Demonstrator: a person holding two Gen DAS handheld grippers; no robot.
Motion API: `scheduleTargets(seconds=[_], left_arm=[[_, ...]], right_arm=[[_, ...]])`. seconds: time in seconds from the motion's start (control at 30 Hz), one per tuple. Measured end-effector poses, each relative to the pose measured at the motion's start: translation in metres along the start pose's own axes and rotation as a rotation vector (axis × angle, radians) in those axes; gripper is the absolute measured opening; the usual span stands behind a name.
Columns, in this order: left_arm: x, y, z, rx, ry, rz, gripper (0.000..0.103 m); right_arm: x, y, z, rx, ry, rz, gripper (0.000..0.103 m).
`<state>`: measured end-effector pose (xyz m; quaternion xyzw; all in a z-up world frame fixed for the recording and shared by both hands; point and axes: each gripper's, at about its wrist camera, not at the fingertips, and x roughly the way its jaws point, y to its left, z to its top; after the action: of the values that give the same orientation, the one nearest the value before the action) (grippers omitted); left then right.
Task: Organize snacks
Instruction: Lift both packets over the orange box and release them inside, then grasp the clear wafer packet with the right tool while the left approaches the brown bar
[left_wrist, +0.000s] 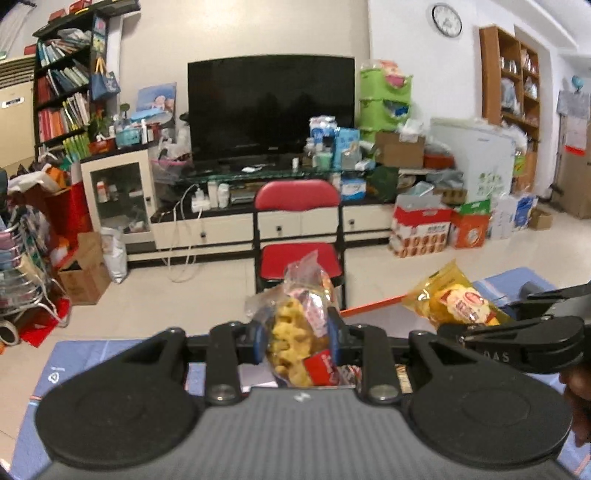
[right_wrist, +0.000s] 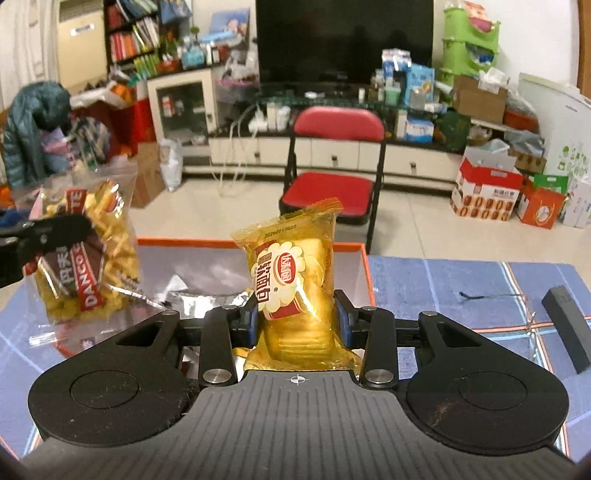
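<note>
My left gripper (left_wrist: 297, 338) is shut on a clear bag of yellow biscuits (left_wrist: 295, 343) with a red label, held upright above the table. That same biscuit bag (right_wrist: 85, 266) hangs at the left of the right wrist view, clamped by the left gripper's dark fingers (right_wrist: 55, 232). My right gripper (right_wrist: 297, 319) is shut on a yellow soft-bread packet (right_wrist: 291, 284), which stands upright between the blue pads. The bread packet (left_wrist: 454, 299) also shows at the right of the left wrist view. Behind both lies an orange-rimmed box (right_wrist: 364, 258) holding silver foil packets (right_wrist: 207, 295).
The table carries a blue checked cloth (right_wrist: 461, 280) with a black bar-shaped object (right_wrist: 567, 328) at the right. A red folding chair (right_wrist: 332, 162) stands just beyond the table. Further back are a TV cabinet (left_wrist: 269, 107), cardboard boxes (right_wrist: 484, 192) and cluttered shelves.
</note>
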<state>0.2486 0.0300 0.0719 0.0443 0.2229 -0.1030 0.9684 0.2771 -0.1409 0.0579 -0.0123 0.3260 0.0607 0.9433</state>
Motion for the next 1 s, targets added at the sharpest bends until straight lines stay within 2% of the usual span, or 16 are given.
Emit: scheduleTargets(seconds=[0.03, 0.07, 0.1, 0.13, 0.17, 0.2, 0.3, 0.4, 0.47, 0.57, 0.67, 0.77, 0.9, 1.0], left_arm=[[0.007, 0.001, 0.0, 0.007, 0.009, 0.015, 0.035], [0.014, 0.003, -0.002, 0.007, 0.015, 0.03, 0.052], [0.019, 0.006, -0.004, -0.002, 0.02, 0.033, 0.065], [0.02, 0.011, -0.006, -0.017, 0.017, 0.039, 0.07], [0.02, 0.016, -0.007, -0.035, 0.013, 0.046, 0.082], [0.018, 0.02, -0.008, -0.048, 0.007, 0.048, 0.089], [-0.002, 0.03, -0.011, -0.066, -0.019, 0.028, 0.089], [-0.033, 0.033, -0.021, -0.048, -0.029, -0.005, 0.089], [-0.051, 0.036, -0.036, -0.034, -0.008, -0.021, 0.089], [-0.077, 0.038, -0.069, -0.066, 0.055, -0.042, 0.089], [-0.097, 0.028, -0.104, -0.094, 0.122, -0.085, 0.089], [-0.107, 0.006, -0.13, -0.046, 0.149, -0.107, 0.09], [-0.097, 0.001, -0.141, 0.023, 0.161, -0.033, 0.09], [-0.076, 0.014, -0.143, -0.022, 0.208, 0.022, 0.09]], right_arm=[[0.004, 0.0, 0.001, 0.005, 0.001, -0.009, 0.051], [0.006, 0.001, 0.002, 0.008, -0.007, -0.023, 0.063], [0.005, 0.002, 0.001, 0.005, -0.024, -0.037, 0.076], [0.002, 0.003, 0.0, -0.003, -0.041, -0.048, 0.078], [-0.002, 0.004, -0.001, -0.012, -0.049, -0.044, 0.078], [-0.006, 0.004, -0.003, -0.015, -0.053, -0.033, 0.078], [-0.034, -0.002, -0.019, -0.054, -0.086, 0.045, 0.077], [-0.062, -0.013, -0.048, -0.192, -0.092, 0.188, 0.077], [-0.08, -0.019, -0.077, -0.304, -0.084, 0.271, 0.078], [-0.091, -0.027, -0.115, -0.399, -0.018, 0.328, 0.074], [-0.092, -0.027, -0.141, -0.478, 0.049, 0.354, 0.063], [-0.089, -0.024, -0.157, -0.531, 0.086, 0.376, 0.061], [-0.095, -0.015, -0.162, -0.543, 0.075, 0.402, 0.062], [-0.092, -0.007, -0.161, -0.581, 0.066, 0.384, 0.062]])
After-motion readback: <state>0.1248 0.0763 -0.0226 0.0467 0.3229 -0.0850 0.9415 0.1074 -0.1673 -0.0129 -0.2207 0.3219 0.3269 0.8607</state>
